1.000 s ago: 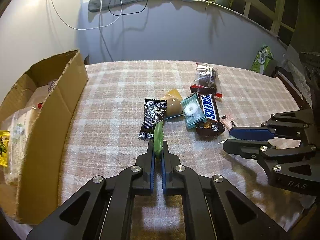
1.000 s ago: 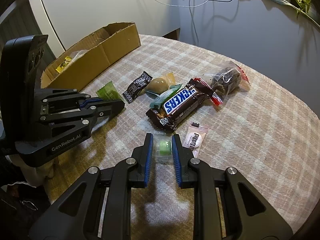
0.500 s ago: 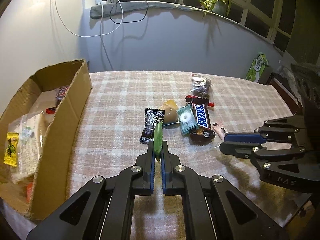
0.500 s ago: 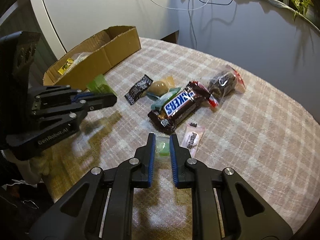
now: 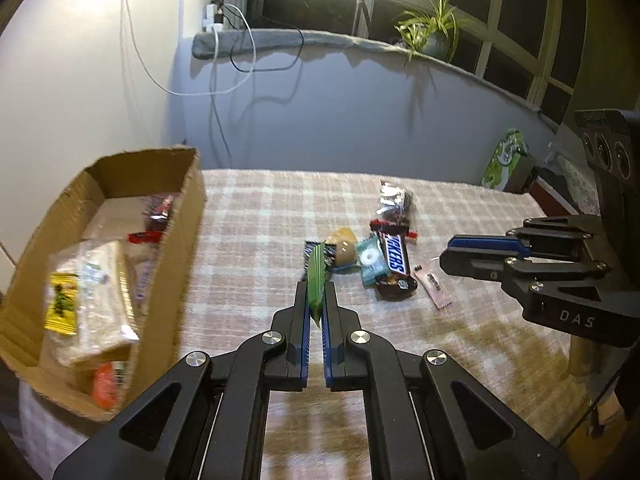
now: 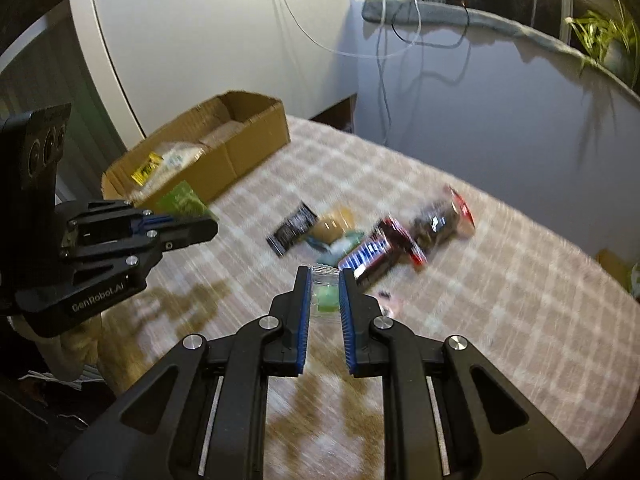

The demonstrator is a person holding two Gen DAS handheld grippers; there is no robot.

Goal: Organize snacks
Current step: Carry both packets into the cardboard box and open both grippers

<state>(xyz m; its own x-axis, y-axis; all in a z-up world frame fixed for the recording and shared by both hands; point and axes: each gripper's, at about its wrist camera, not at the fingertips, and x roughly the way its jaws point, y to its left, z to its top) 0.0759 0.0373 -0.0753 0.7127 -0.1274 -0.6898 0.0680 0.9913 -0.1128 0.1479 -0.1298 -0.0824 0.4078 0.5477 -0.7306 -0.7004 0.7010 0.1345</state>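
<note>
The right wrist view is smeared by motion, so the heap of snacks on the checked tablecloth (image 6: 500, 300) reads only as dark and red streaks; the print on them cannot be made out there. In the left wrist view the cardboard box (image 5: 176, 248) is blurred too, its contents a jumble of clear bags and a yellow packet (image 5: 62, 304), and its near corner is cut off by the frame edge.

The left gripper (image 5: 316, 296) is pressed together on a thin green sachet (image 5: 317, 276), held edge-on and upright above the cloth, so that its face is hidden in this view. The right gripper (image 6: 325, 280) pinches a small clear-wrapped green candy (image 6: 326, 295) between its blue pads, lifted off the table.

Still on the cloth lie a Snickers bar (image 5: 394, 256), a teal mint packet (image 5: 370, 260), a tan candy (image 5: 344, 246), a black sachet partly hidden behind the green one, a pink sachet (image 5: 434, 284) and a clear bag of dark sweets (image 5: 394, 204), all well apart from the box
</note>
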